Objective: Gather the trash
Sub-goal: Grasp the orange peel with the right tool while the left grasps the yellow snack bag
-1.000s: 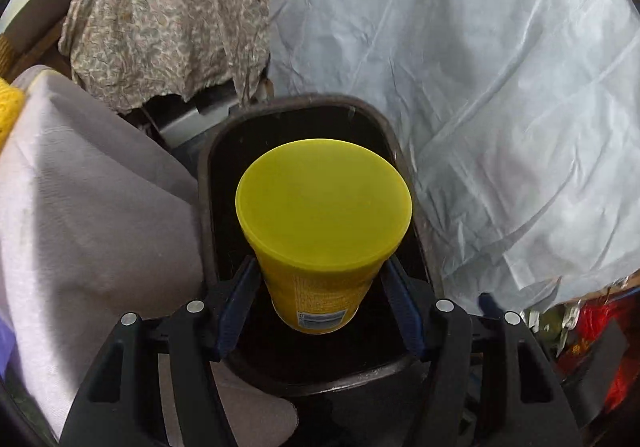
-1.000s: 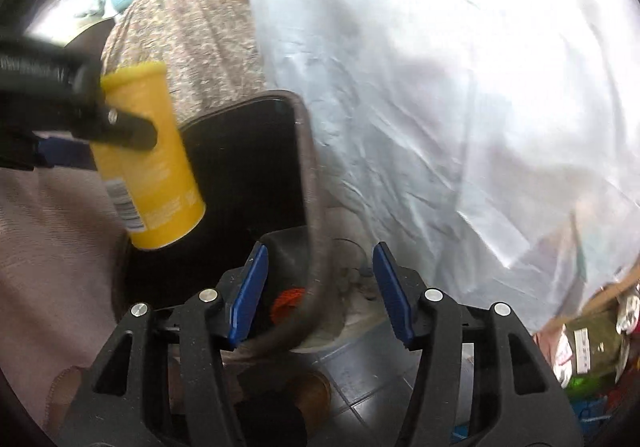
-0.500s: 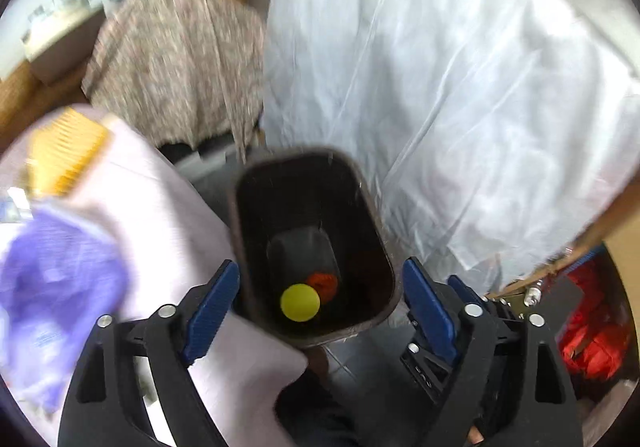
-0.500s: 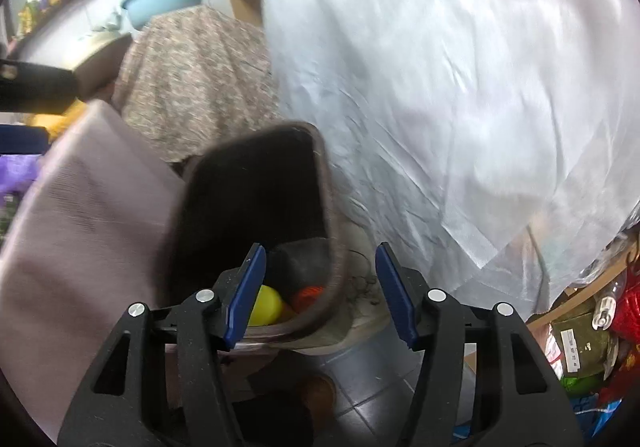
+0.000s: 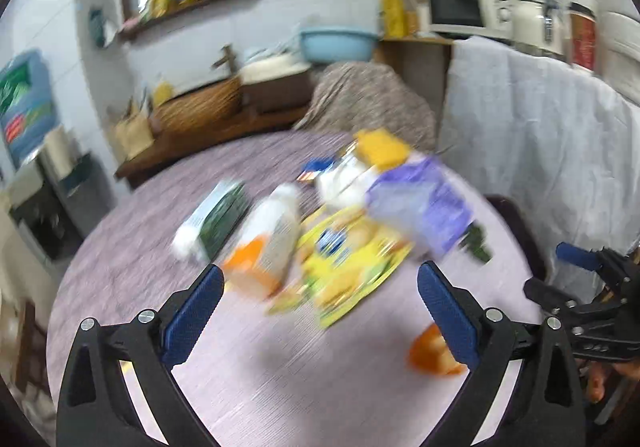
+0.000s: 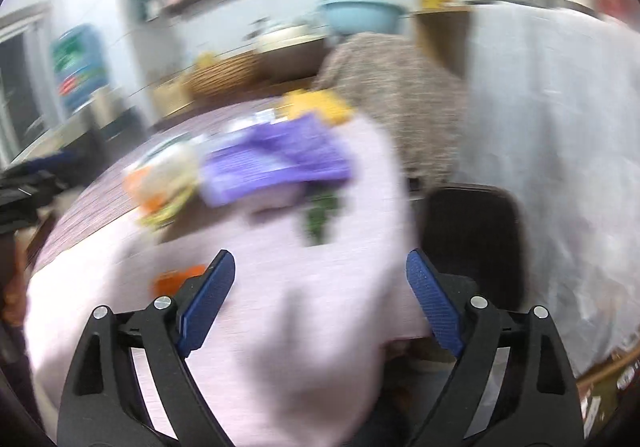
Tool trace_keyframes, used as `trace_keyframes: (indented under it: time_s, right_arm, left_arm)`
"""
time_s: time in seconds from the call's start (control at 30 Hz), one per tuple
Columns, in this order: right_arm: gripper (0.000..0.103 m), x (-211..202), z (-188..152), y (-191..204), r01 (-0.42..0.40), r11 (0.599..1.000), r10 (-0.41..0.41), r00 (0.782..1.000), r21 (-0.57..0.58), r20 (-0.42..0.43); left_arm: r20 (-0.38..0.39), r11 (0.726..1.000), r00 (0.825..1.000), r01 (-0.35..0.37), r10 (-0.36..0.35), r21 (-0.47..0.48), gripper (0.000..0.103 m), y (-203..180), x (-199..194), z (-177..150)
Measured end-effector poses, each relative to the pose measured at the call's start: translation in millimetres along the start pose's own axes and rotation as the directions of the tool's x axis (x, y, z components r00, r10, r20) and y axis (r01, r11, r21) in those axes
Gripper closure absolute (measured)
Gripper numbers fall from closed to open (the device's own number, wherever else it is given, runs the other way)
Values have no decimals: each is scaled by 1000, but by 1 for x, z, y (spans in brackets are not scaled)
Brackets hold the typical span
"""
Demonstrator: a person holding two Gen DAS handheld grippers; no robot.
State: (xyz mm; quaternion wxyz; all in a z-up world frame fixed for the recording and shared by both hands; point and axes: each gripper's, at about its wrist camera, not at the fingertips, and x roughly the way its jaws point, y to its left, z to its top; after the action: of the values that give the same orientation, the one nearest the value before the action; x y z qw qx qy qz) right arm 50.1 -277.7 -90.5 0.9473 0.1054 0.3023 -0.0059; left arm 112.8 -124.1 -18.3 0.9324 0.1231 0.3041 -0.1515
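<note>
My left gripper (image 5: 320, 307) is open and empty above the round table with the lilac cloth (image 5: 280, 379). Blurred trash lies ahead of it: a white and orange bottle (image 5: 266, 243), a yellow wrapper (image 5: 348, 267), a purple packet (image 5: 420, 207), a green and white box (image 5: 216, 217) and a small orange piece (image 5: 434, 351). My right gripper (image 6: 320, 303) is open and empty at the table's edge; it also shows in the left wrist view (image 5: 584, 283). The dark bin (image 6: 472, 231) stands beside the table on the right. The purple packet (image 6: 276, 163) and orange piece (image 6: 172, 281) show there too.
A white sheet (image 5: 540, 143) hangs at the right behind the bin. A patterned cloth (image 5: 372, 99) covers something past the table. A counter with a basket (image 5: 196, 111), a blue basin (image 5: 336, 45) and a microwave (image 5: 468, 5) lines the far wall.
The yellow cup left my left gripper and dropped into the bin. Both grippers then swung up and left from the bin towards the table. Both views are motion-blurred now.
</note>
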Motion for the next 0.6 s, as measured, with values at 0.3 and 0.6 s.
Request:
trace_keyframes:
  time_s: [0.3, 0.6]
  right_arm:
    - [14, 37, -18, 91, -80, 986, 56, 985, -143, -163]
    - [47, 48, -27, 96, -66, 984, 33, 980, -168, -195]
  left_arm:
    - [-123, 995, 992, 11, -23, -97, 30, 52, 22, -47]
    - [-133, 999, 990, 50, -49, 7, 30, 37, 35, -42]
